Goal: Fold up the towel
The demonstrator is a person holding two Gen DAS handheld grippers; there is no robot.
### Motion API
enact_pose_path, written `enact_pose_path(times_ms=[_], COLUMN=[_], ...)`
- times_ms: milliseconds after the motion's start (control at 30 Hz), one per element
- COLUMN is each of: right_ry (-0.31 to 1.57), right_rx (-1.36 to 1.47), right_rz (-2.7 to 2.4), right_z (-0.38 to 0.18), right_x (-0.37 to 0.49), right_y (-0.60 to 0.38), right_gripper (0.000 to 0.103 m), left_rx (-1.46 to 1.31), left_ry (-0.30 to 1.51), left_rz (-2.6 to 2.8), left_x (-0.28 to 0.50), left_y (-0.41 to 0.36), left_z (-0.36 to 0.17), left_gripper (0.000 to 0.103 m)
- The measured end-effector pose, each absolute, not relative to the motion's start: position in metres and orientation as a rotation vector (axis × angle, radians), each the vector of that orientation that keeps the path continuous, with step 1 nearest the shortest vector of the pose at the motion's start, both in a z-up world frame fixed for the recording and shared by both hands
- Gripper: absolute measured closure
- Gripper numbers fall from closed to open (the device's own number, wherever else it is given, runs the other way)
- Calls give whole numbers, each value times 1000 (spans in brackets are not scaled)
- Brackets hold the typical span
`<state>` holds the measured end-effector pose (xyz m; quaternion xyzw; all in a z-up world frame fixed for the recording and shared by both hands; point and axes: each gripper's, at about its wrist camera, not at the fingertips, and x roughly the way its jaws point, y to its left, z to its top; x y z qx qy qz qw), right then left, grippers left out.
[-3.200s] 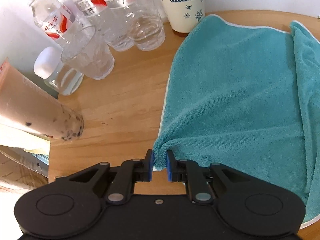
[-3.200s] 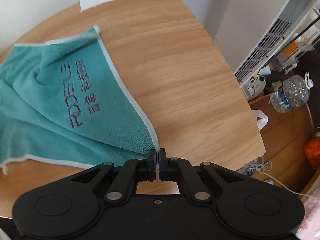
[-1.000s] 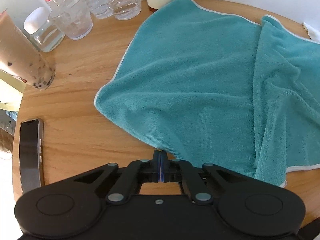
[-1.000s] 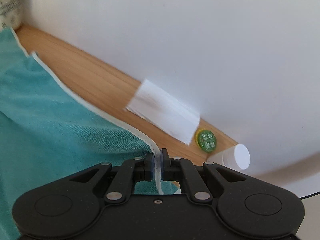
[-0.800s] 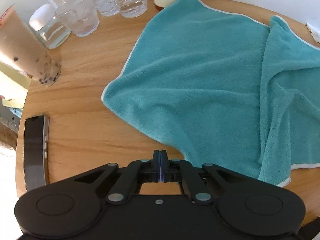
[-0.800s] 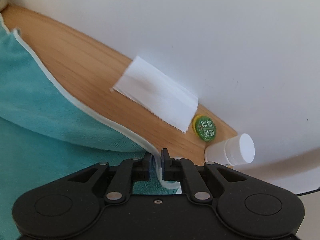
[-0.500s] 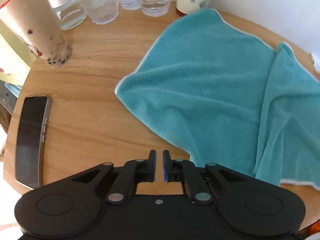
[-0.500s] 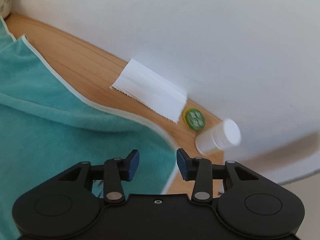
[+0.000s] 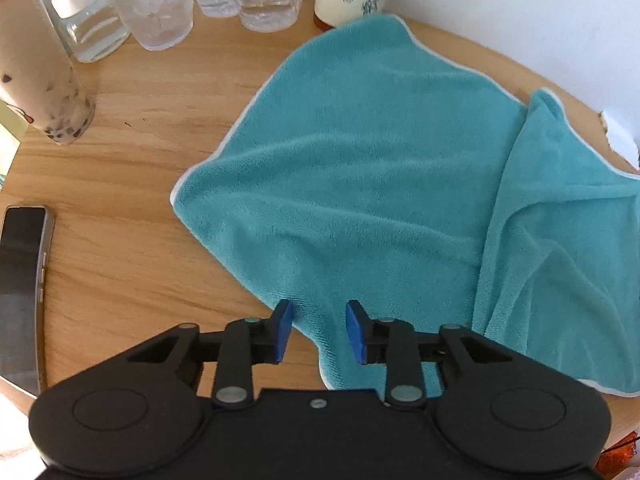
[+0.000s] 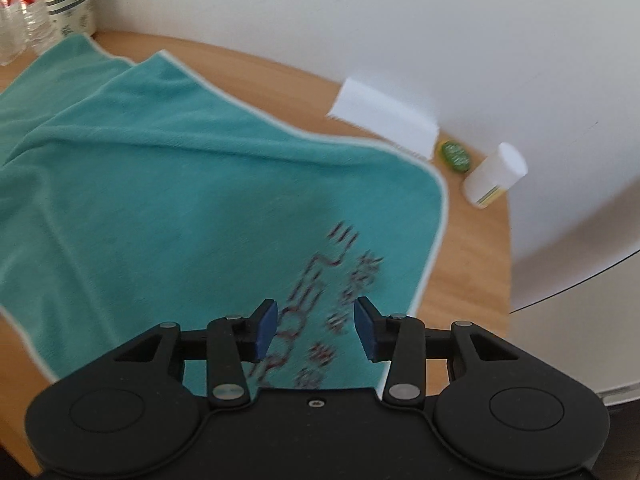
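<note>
Bright daylight in both views. Left wrist view: sharp, with glare blowing out the wall [image 9: 520,8] toward 1 o'clock. Right wrist view: motion blur smears the towel [image 10: 180,200] lettering and hem. Fisheye bending curves the table [image 9: 120,152] edge; corners are vignetted black.

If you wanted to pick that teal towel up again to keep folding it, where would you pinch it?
Probably at a corner. The teal towel lies loosely folded on the round table, and its white-edged left corner sticks out over bare wood, so the open left gripper could slide in from that side. The open right gripper could take the rounded corner from the table's right edge.
</note>
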<state>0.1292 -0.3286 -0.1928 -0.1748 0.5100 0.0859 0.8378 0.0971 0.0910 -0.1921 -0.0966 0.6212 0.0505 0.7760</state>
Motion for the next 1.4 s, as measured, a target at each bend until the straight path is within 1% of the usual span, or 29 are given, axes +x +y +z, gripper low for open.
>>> enact_pose_path(times_ms=[33,67,233,433,567,633,833,967,1067,1133,1167,1300,1367,1400], right_ry=[1092,1101,1131,1157,1173,1176,1181,1178,1183,1187,1188,1186,1187,1189], right_rx=[-347,-334,-345,-284,-263,-266,-307,-327,-335,-333,-329,-329,-333,-336], right_rz=[187,194,234,213,189,179,152,149,149,146,143,131,124,121], right_z=[-194,-196,-215,-226,-227,-227,-228,-228,-226,-225,-225,-225,-224,-224], right_x=[126,124,113,115,118,119,121,120,121,121,122,123,121,121], right_y=[-327,-325,-307,-314,-323,-326,-332,-334,-334,-334,-335,-333,-331,-331], right_gripper=[56,56,56,55,43,40,39,37,37,37,37,37,37,37], left_rx=[-211,-209,-166,-73,-79,-86,-98,-142,-188,-199,-211,-259,-270,-274], left_ry=[1348,1351,1345,1319,1332,1336,1354,1343,1336,1336,1337,1295,1267,1248], left_rz=[113,114,100,65,70,74,57,60,92,135,158,204,199,195], left_x=[97,97,97,87,77,74,56,47,43,41,40,41,44,47], left_y=[91,91,87,80,84,86,86,96,112,126,135,163,170,174], left_z=[-194,-195,-197,-190,-188,-184,-164,-156,-156,-158,-160,-167,-170,-173], left_gripper=[86,90,96,98,99,99,98,96,88,85,83,81,73,71])
